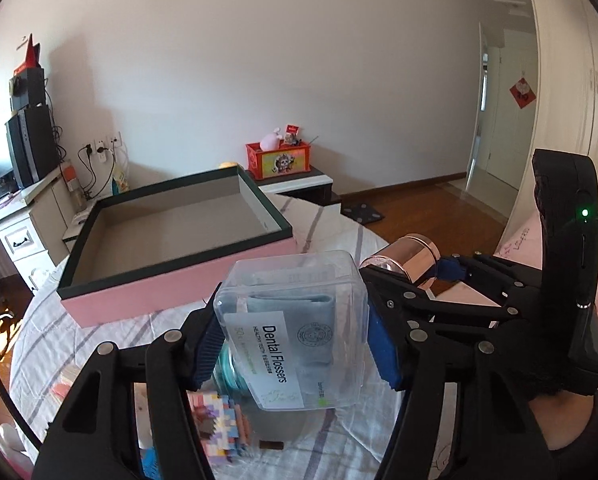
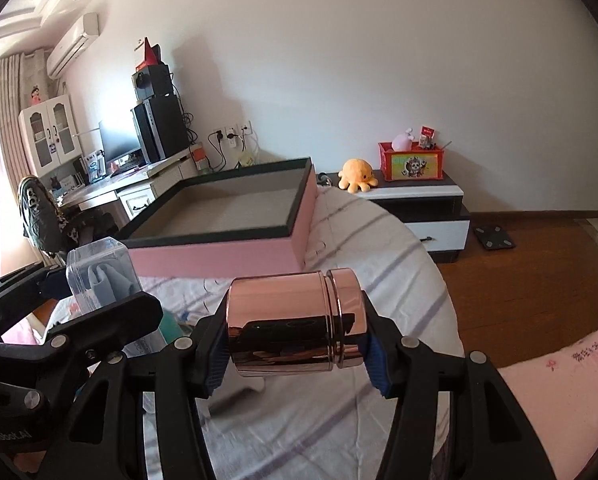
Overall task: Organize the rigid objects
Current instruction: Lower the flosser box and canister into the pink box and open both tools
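My left gripper [image 1: 295, 344] is shut on a clear plastic dental flosser box [image 1: 295, 328] and holds it above the bed, just in front of the pink box with a dark green rim [image 1: 179, 280], which is open and empty. My right gripper [image 2: 295, 356] is shut on a shiny rose-gold metal jar [image 2: 295, 320], held on its side. The jar [image 1: 403, 258] and right gripper also show at the right of the left wrist view. The flosser box [image 2: 99, 276] and the pink box [image 2: 219, 256] show in the right wrist view.
A bed with a white striped sheet [image 2: 339, 420] lies under both grippers. A colourful block toy [image 1: 223, 428] and a teal-lidded item [image 1: 231, 372] lie below the left gripper. A desk with speakers [image 2: 159, 132] stands at left, a nightstand [image 2: 419, 204] with an orange plush behind.
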`<control>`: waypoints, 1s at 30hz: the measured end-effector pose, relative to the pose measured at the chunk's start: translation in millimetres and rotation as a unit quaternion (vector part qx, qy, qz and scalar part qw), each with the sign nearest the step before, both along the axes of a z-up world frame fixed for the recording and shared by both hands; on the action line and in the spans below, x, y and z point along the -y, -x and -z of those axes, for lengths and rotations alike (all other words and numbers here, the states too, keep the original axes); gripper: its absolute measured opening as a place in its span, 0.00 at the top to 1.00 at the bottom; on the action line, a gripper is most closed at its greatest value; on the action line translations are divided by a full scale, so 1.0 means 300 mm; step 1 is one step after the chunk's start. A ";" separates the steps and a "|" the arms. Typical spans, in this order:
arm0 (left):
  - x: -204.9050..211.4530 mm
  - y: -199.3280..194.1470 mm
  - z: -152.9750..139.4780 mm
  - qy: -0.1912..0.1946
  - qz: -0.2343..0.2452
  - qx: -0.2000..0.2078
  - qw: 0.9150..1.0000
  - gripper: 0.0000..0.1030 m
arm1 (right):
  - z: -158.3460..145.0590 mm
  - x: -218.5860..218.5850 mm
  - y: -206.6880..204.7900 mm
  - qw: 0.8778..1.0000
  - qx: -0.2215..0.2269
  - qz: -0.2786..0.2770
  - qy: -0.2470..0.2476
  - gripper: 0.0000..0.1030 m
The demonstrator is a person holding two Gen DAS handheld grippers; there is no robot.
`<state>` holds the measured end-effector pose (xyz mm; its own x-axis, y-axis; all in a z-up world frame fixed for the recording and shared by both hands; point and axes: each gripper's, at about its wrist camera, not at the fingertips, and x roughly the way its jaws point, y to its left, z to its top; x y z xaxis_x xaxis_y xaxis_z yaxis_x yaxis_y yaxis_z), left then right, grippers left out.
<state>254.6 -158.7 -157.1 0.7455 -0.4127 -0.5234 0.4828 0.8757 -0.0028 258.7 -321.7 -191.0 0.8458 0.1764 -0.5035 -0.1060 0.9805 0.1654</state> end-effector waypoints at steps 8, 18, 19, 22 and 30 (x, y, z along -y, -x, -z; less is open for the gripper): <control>-0.121 -0.199 -0.124 -0.018 -0.057 0.041 0.997 0.38 | -0.143 -0.137 -0.238 0.998 0.019 -0.049 0.018 0.45; -0.273 -0.585 -0.002 -0.069 -0.170 -0.035 0.982 0.37 | -0.038 -0.311 -0.574 0.994 -0.078 -0.070 0.044 0.44; -0.277 -0.595 0.013 -0.069 -0.174 -0.039 0.982 0.37 | -0.036 -0.311 -0.584 0.993 -0.083 -0.069 0.046 0.44; -0.281 -0.645 0.046 -0.087 -0.180 -0.064 0.978 0.36 | -0.038 -0.311 -0.603 0.993 -0.088 -0.055 0.063 0.44; -0.318 -0.641 0.037 -0.074 -0.195 -0.070 0.975 0.13 | -0.066 -0.298 -0.585 0.994 -0.086 -0.037 0.050 0.32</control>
<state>446.9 -63.4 -168.2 0.7478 -0.0241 -0.6635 0.1163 0.9886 0.0952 434.2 -232.2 -171.3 0.7325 0.1769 -0.6574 -0.1573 0.9835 0.0893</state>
